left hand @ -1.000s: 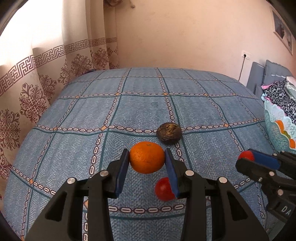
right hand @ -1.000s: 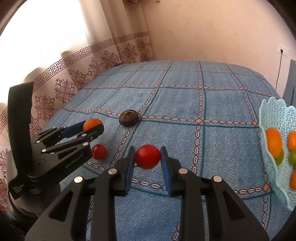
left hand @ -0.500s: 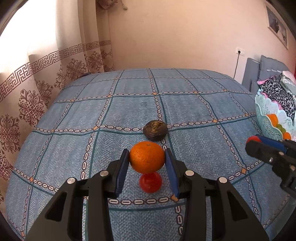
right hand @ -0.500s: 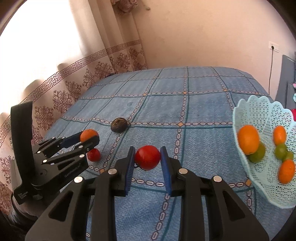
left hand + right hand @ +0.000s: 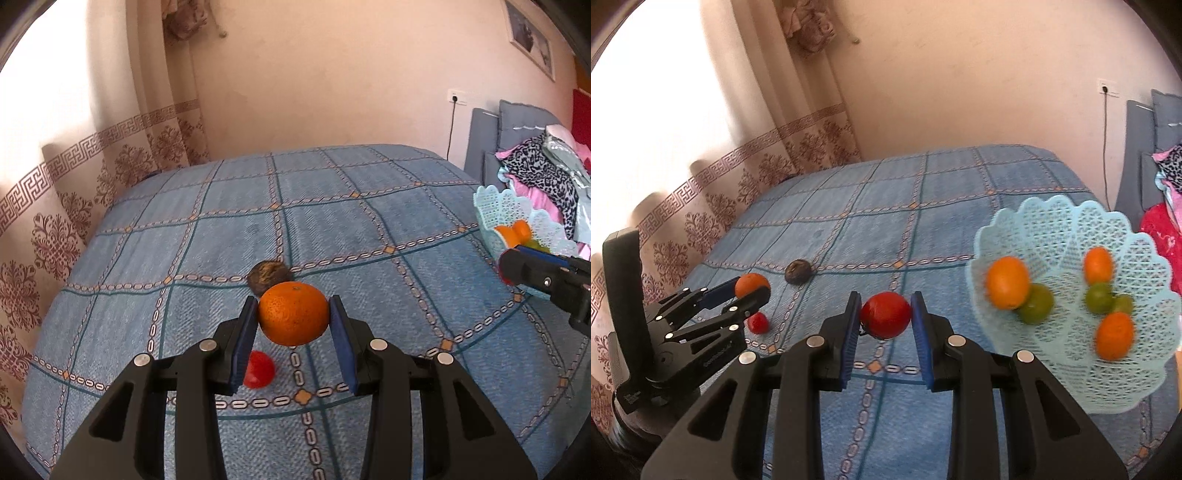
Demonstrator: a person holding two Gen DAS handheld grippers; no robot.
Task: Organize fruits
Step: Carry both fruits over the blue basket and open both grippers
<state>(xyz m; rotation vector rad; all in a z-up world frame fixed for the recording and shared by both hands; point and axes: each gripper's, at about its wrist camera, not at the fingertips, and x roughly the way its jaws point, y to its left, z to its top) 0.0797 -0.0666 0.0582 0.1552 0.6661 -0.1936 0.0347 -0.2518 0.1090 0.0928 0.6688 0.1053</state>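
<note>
Left gripper (image 5: 293, 323) around orange (image 5: 293, 313) (dimpled, round)

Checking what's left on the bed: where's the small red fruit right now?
The small red fruit lies on the blue bedspread, just below the left gripper and its orange, nearer than the dark brown fruit. The right wrist view shows it far left.

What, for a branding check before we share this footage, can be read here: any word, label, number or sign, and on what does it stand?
No text can be read for certain.
White print along the arm of the left gripper: too blurred to read.
White label at that gripper's base: too small to read.
Orange, red fruit, basket: no text.
</note>
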